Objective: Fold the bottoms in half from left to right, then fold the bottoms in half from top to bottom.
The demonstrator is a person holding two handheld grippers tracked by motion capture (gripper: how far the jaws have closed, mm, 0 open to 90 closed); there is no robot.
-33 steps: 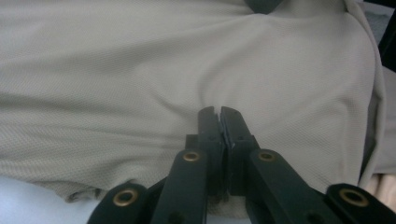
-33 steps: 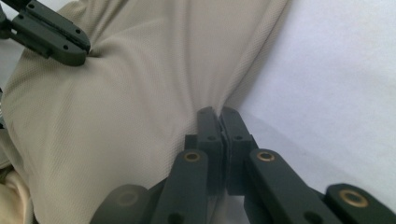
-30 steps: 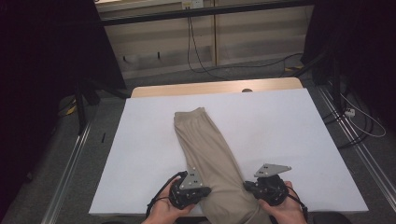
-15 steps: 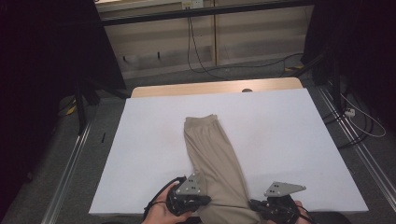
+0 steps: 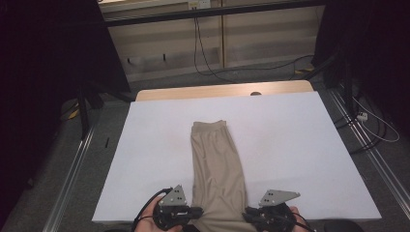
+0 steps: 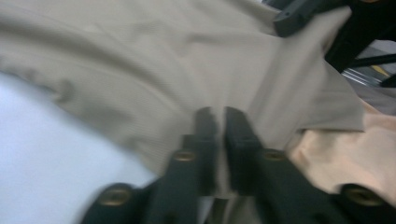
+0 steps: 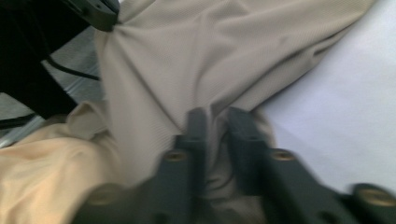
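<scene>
Here, the white table [image 5: 145,145] carried the folded beige trousers [image 5: 215,164], which lay lengthwise down its middle with the near end hanging past the front edge. I had my left gripper [image 5: 196,211] at that near end's left side, jaws pinched tight on a fold of the cloth. My right gripper [image 5: 249,212] sat at the right side, its jaws narrow and clamped on the same fabric.

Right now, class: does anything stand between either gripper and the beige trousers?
Nothing visible does. The left gripper and the right gripper each have their jaws shut on the trousers at the near edge of the white table.
</scene>
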